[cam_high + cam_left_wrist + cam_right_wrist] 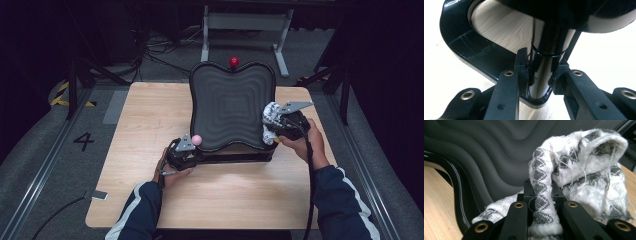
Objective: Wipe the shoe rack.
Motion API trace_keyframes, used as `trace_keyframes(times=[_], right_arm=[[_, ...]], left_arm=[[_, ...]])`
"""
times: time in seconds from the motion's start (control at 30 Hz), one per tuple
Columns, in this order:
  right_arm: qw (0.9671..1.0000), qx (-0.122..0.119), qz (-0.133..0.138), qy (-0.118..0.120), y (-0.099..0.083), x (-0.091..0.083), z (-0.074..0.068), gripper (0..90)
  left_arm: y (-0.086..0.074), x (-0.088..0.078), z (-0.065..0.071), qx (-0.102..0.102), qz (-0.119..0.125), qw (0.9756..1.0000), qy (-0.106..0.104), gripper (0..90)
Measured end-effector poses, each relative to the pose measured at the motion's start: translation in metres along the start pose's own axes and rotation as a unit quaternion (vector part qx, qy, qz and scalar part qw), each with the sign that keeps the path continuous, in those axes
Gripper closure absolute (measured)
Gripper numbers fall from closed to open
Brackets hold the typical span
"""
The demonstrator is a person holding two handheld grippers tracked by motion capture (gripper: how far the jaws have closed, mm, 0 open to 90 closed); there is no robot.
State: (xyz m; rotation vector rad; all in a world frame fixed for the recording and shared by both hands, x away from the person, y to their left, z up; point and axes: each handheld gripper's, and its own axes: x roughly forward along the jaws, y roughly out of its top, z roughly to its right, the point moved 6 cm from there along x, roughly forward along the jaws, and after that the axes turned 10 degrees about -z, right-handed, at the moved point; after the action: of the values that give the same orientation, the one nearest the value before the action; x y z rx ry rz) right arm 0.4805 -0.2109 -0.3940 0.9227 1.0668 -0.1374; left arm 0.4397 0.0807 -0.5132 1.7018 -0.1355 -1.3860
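Cloth, gripped by the closed right claw, is pressed at the right edge of the ribbed pad, whose near-left post is clamped by the left claw.

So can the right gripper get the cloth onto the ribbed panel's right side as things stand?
Probably yes: the right gripper, jaws shut on the patterned cloth, sits right at the ribbed panel's right edge, nothing between them.
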Motion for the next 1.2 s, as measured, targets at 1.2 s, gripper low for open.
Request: trace_keyframes(times=[1.2], right_arm=[[0.9974,-0.059,0.041,-0.002,0.134,0.047,-0.06,79.2]], left_arm=[[0.0,0.001,0.001,0.002,-0.006,0.9999,-0.012,73.1]])
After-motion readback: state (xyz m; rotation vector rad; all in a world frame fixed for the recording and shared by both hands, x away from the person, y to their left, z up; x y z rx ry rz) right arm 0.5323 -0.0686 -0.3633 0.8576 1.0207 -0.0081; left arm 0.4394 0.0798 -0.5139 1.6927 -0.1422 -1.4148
